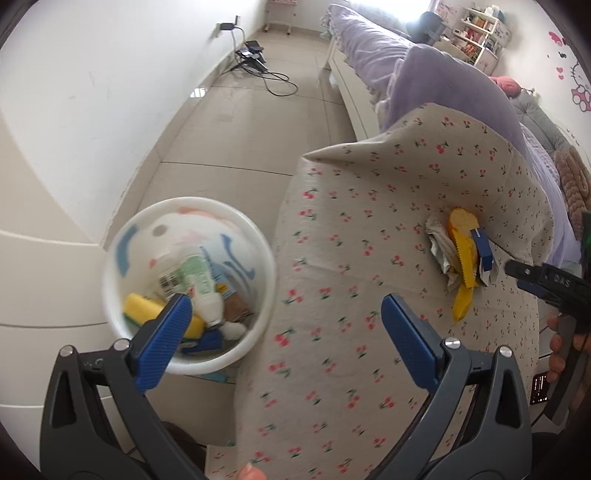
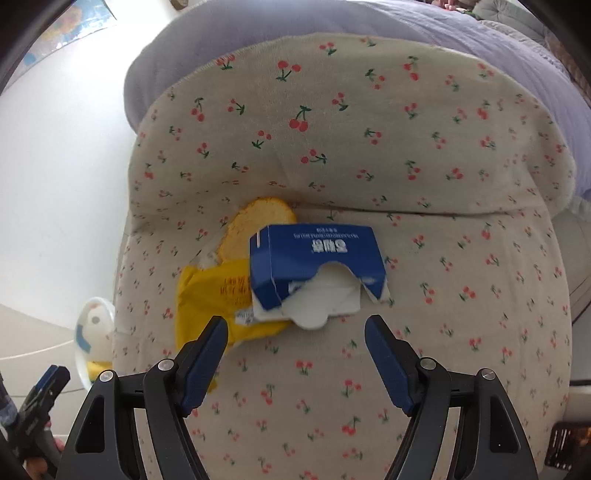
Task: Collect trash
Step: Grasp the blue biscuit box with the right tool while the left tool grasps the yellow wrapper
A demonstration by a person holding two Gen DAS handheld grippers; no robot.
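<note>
A torn blue carton point(image 2: 314, 258) lies on a yellow wrapper point(image 2: 218, 295) beside a round biscuit point(image 2: 258, 218) on the cherry-print seat cover point(image 2: 369, 147). My right gripper point(image 2: 295, 336) is open and empty, just short of the carton. The same pile of carton point(image 1: 482, 247) and yellow wrapper point(image 1: 461, 254) shows in the left wrist view. My left gripper point(image 1: 284, 317) is open and empty, over the edge of the seat beside a white bin point(image 1: 122, 295) that holds several pieces of trash. The right gripper point(image 1: 532, 275) shows at the right edge there.
The white bin point(image 2: 83, 332) stands on the tiled floor point(image 1: 240, 122) left of the seat. A purple blanket point(image 1: 424, 74) lies behind the seat. Cables and a charger point(image 1: 255, 59) lie by the far wall. A shelf point(image 1: 480, 29) stands at the back right.
</note>
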